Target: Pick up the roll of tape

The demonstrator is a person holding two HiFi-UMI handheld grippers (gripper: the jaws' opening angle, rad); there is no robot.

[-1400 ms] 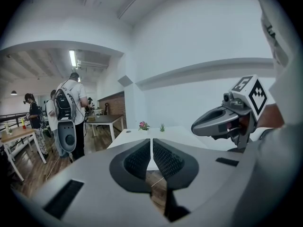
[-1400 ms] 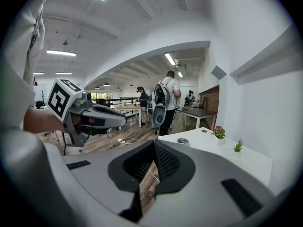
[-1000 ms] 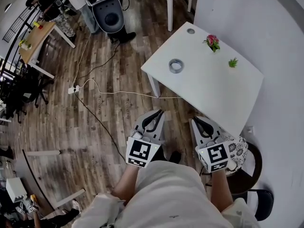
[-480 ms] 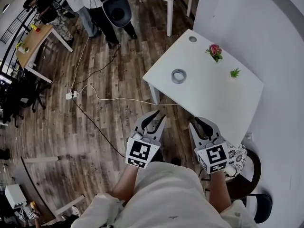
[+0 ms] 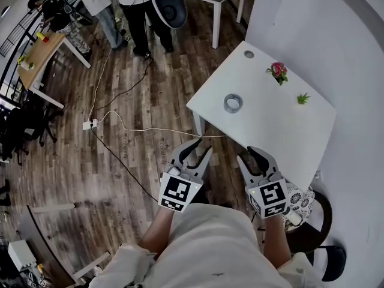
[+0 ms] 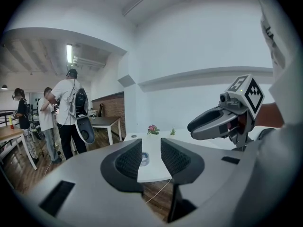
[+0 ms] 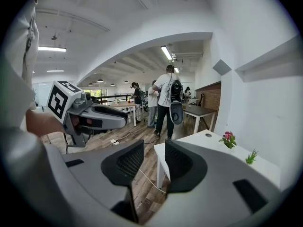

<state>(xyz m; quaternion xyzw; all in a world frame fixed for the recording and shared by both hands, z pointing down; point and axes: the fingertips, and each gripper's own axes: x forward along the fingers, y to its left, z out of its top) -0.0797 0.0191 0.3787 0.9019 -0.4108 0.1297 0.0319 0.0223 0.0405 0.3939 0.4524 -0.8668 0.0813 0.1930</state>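
The grey roll of tape [image 5: 233, 103] lies flat on the white table [image 5: 282, 131], near its left edge. Both grippers are held over the wooden floor, short of the table's near corner and well apart from the tape. My left gripper [image 5: 197, 149] has its jaws opening, with nothing between them. In the left gripper view the tape [image 6: 146, 158] shows far off through the gap of the left gripper [image 6: 151, 151]. My right gripper [image 5: 247, 155] is likewise opening and empty. In the right gripper view, the right gripper [image 7: 154, 156] points at the table's corner [image 7: 163, 150]; the tape is hidden there.
A pink flower [image 5: 279, 72] and a small green plant [image 5: 303, 98] stand at the table's far side by the white wall. A white cable [image 5: 141, 125] and power strip [image 5: 90, 123] lie on the floor. People [image 5: 135, 2] stand beyond. A stool [image 5: 312, 218] sits at my right.
Both grippers' jaws have spread from nearly shut to wide. The table and tape have drifted right and nearer in the head view. The people at the top have moved further into view.
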